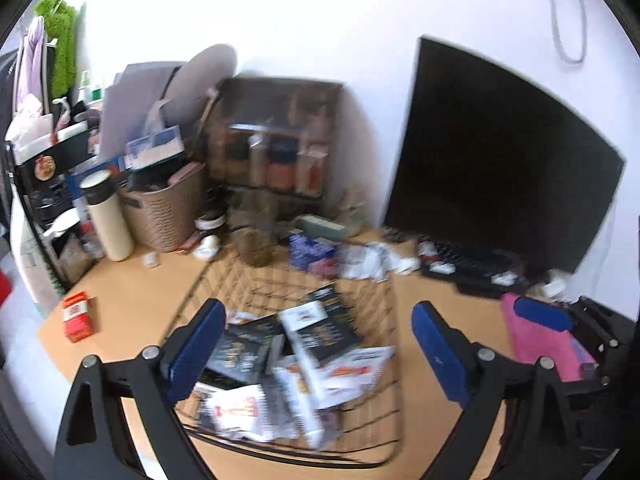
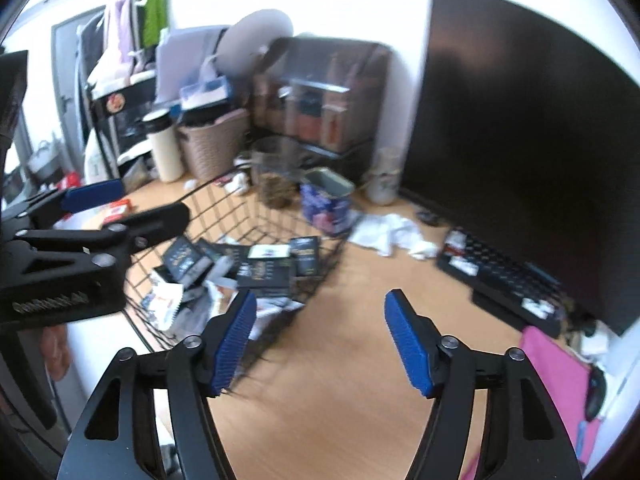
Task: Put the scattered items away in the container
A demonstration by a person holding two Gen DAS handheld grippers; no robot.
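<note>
A black wire basket [image 1: 384, 320] sits on the wooden desk and holds several black and white sachets and packets [image 1: 320, 332]. My left gripper [image 1: 318, 344] is open and empty, hovering over the basket. A red box [image 1: 78, 316] lies on the desk left of the basket. In the right wrist view the basket [image 2: 240, 216] is at centre left with the packets [image 2: 264, 268] inside. My right gripper [image 2: 320, 340] is open and empty, above bare desk right of the basket. The left gripper [image 2: 128, 208] shows there at left, over the basket's near left side.
A dark monitor [image 2: 520, 140] and black keyboard [image 2: 504, 280] stand at the right. Crumpled white paper [image 2: 392, 236], a blue tin [image 2: 328, 200] and a glass jar [image 2: 276, 176] lie behind the basket. A woven bin [image 1: 164, 208], cream tumbler [image 1: 108, 216] and pink cloth [image 2: 560, 376] crowd the edges.
</note>
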